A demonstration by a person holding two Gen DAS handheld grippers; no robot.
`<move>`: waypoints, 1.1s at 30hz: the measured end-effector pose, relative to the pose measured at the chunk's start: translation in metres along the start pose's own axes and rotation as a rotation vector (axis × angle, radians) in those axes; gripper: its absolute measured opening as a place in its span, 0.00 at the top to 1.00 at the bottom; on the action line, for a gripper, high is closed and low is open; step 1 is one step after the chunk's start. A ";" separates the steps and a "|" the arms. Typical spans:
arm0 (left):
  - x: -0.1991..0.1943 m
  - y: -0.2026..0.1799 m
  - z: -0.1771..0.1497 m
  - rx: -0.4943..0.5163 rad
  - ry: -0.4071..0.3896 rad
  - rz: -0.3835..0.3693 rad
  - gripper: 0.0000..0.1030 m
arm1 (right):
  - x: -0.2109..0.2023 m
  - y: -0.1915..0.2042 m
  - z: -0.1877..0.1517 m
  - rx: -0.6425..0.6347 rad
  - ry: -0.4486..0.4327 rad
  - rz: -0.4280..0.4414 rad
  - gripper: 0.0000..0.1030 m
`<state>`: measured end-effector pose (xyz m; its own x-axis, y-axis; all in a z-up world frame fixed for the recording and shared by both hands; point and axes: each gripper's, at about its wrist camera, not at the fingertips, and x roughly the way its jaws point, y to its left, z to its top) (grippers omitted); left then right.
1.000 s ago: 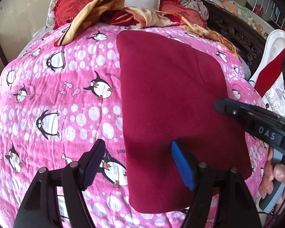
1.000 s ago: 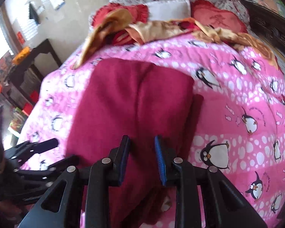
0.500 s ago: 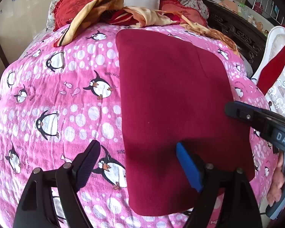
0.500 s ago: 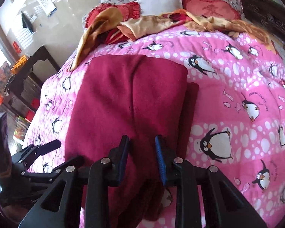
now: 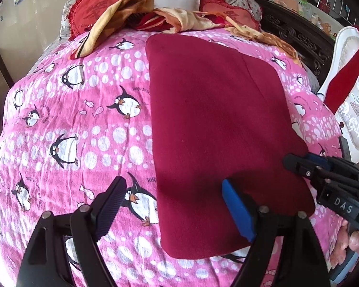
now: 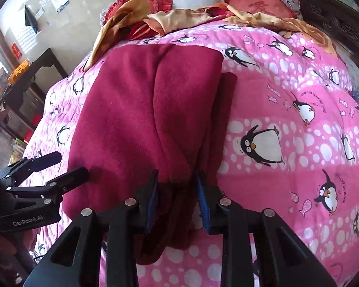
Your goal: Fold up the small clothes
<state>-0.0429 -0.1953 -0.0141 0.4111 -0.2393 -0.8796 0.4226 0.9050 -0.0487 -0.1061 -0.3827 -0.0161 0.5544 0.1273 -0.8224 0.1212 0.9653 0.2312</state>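
Note:
A dark red garment (image 5: 215,119) lies folded into a long rectangle on the pink penguin blanket (image 5: 83,131). My left gripper (image 5: 174,208) hangs open over its near left edge, one finger above the blanket and the other above the cloth, with nothing gripped. In the right wrist view my right gripper (image 6: 177,191) is shut on a bunched fold at the garment's (image 6: 143,107) near right edge, and cloth hangs below the pads. The right gripper (image 5: 296,160) also shows at the garment's right side, and the left gripper (image 6: 71,163) at its left.
A pile of orange and red clothes (image 5: 174,19) and red cushions lie at the bed's head. A dark carved bed frame (image 5: 299,35) and a white chair (image 5: 347,47) stand to the right. A dark table (image 6: 43,64) stands off the left side. A hand (image 5: 347,241) holds the right gripper's handle.
My left gripper's jaws have spread wider. The right gripper has slid nearer along the garment's right side, and bunched cloth now sits deeper between its pads.

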 end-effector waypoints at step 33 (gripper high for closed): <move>0.017 0.032 0.026 -0.171 0.027 -0.209 0.06 | 0.016 -0.050 0.012 0.227 -0.026 0.221 0.42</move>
<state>-0.0015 -0.1794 -0.0181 0.3069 -0.4200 -0.8541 0.3530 0.8836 -0.3077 -0.0936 -0.4316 -0.0343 0.6084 0.3195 -0.7264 0.1743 0.8392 0.5151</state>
